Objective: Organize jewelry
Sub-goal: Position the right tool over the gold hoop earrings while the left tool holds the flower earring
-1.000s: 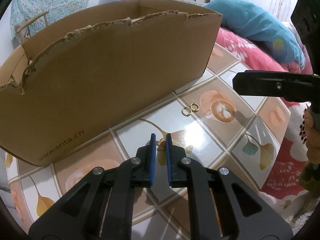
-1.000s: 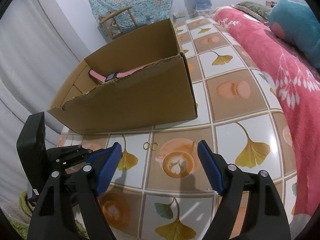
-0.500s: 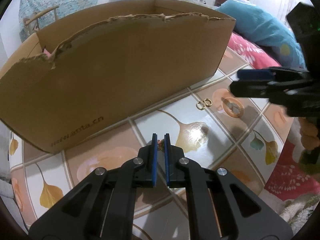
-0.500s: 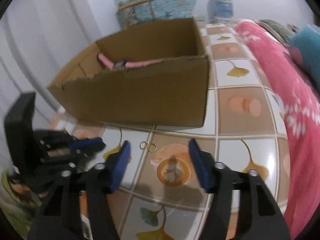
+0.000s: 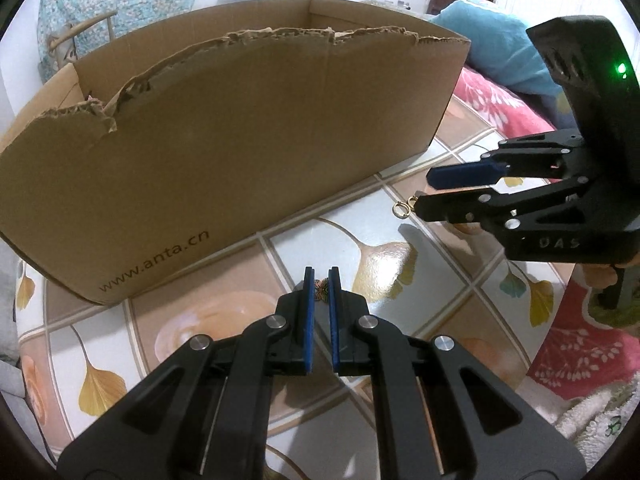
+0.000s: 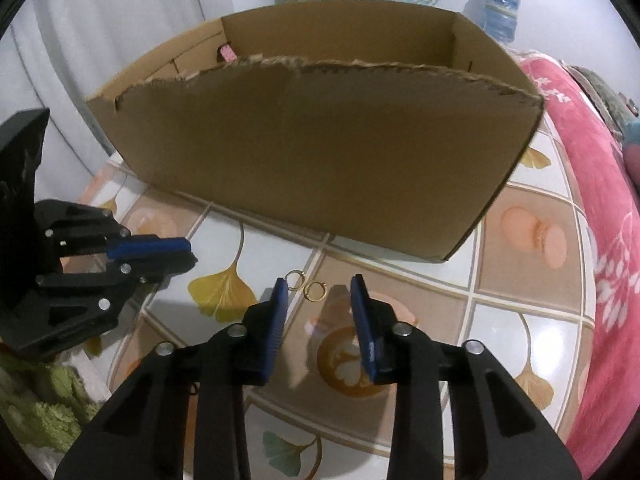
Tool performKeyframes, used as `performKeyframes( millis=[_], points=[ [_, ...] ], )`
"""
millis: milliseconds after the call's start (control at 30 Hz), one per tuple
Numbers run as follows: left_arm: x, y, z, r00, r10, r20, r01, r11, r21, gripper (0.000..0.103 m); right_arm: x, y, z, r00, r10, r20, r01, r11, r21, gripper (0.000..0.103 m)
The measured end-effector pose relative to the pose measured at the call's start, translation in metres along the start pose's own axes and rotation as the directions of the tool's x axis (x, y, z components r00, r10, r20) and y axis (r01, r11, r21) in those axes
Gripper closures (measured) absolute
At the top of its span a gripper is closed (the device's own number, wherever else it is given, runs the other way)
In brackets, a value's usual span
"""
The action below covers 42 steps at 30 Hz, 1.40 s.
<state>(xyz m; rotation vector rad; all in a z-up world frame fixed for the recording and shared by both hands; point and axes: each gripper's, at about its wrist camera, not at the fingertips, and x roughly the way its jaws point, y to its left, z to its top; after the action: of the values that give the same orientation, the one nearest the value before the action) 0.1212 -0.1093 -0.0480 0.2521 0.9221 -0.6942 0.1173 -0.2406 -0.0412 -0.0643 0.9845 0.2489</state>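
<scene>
Left gripper [image 5: 322,280]: I have it clenched on a small coiled gold piece [image 5: 321,286], pinched at the very tips of the blue pads, above the surface [image 5: 340,240].
Right gripper [image 6: 320,300]: I see it released, jaws wide apart, low over the surface with the two gold rings [image 6: 306,285] just ahead; one ring lies between the fingertips, the other just beyond the left tip.
Rings: they lie side by side on the patterned tiles, near the front wall of the cardboard box [image 6: 320,152], apart from it.
Box: open-topped, torn front edge; something pink [image 6: 227,53] shows inside at the far left corner.
Bed: a red floral blanket [image 6: 600,200] borders the right side.
</scene>
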Motion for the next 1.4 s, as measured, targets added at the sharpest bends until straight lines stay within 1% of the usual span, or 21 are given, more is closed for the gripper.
performKeyframes(
  millis=[33,133,367,667,700,767,900,1067,1133,1233,1267,1300,1333,1367,1400],
  points=[
    [0.000,0.000,0.000,1.000,-0.001,0.000,0.001,1.000,0.001,0.097,0.003,0.001,0.000,1.000,-0.002,-0.010,0.002,1.000,-0.005,0.079],
    [-0.001,0.002,-0.001,1.000,-0.005,0.000,0.005,1.000,0.003,0.097,0.004,0.002,-0.001,1.000,-0.008,-0.006,0.008,1.000,-0.013,0.081],
    [-0.002,0.004,-0.001,1.000,-0.013,0.001,0.013,1.000,0.001,0.097,0.005,-0.003,0.001,1.000,-0.006,-0.006,0.006,1.000,-0.009,0.092],
    [-0.004,0.004,-0.001,1.000,-0.009,0.004,0.009,1.000,0.013,0.097,-0.001,-0.002,-0.003,1.000,-0.013,0.004,0.013,1.000,0.022,0.093],
    [-0.004,0.003,-0.002,1.000,-0.007,0.008,0.007,1.000,0.023,0.097,-0.002,-0.002,-0.003,1.000,-0.014,0.007,0.013,1.000,0.025,0.093],
    [-0.005,0.003,-0.003,1.000,-0.014,0.019,0.014,0.999,0.037,0.103,-0.009,-0.004,-0.007,1.000,-0.018,0.013,0.017,0.999,0.030,0.093],
    [-0.007,0.007,-0.003,1.000,-0.018,0.025,0.018,0.999,0.031,0.103,-0.017,-0.004,-0.010,0.999,-0.021,0.028,0.020,0.999,0.042,0.093],
    [-0.017,0.008,-0.002,0.998,-0.031,0.059,0.029,0.999,0.035,0.103,-0.023,-0.003,-0.011,0.999,-0.020,0.044,0.018,0.998,0.053,0.093],
    [-0.019,0.009,-0.003,0.998,-0.042,0.054,0.041,0.999,0.030,0.103,-0.024,-0.001,-0.010,0.999,-0.019,0.047,0.016,0.999,0.050,0.093],
    [-0.018,0.011,-0.003,0.997,-0.067,0.028,0.068,0.998,-0.004,0.103,-0.025,-0.001,-0.013,0.999,-0.020,0.049,0.018,0.999,0.050,0.093],
    [-0.017,0.013,-0.004,0.996,-0.087,0.017,0.087,0.996,-0.019,0.101,-0.025,-0.001,-0.013,0.999,-0.020,0.048,0.018,0.998,0.053,0.093],
    [-0.016,0.014,-0.004,0.995,-0.099,0.008,0.099,0.995,-0.030,0.096,-0.024,-0.001,-0.014,0.999,-0.020,0.048,0.017,0.998,0.054,0.093],
    [-0.015,0.014,-0.005,0.995,-0.095,0.005,0.096,0.995,-0.036,0.092,-0.023,-0.001,-0.014,0.999,-0.019,0.048,0.016,0.998,0.056,0.093],
    [-0.014,0.014,-0.005,0.996,-0.088,0.001,0.088,0.995,-0.037,0.084,-0.023,-0.001,-0.016,0.999,-0.017,0.048,0.014,0.998,0.059,0.093],
    [-0.014,0.013,-0.006,0.996,-0.086,-0.003,0.086,0.996,-0.035,0.082,-0.023,-0.001,-0.016,0.999,-0.015,0.047,0.012,0.998,0.060,0.093]
  ],
)
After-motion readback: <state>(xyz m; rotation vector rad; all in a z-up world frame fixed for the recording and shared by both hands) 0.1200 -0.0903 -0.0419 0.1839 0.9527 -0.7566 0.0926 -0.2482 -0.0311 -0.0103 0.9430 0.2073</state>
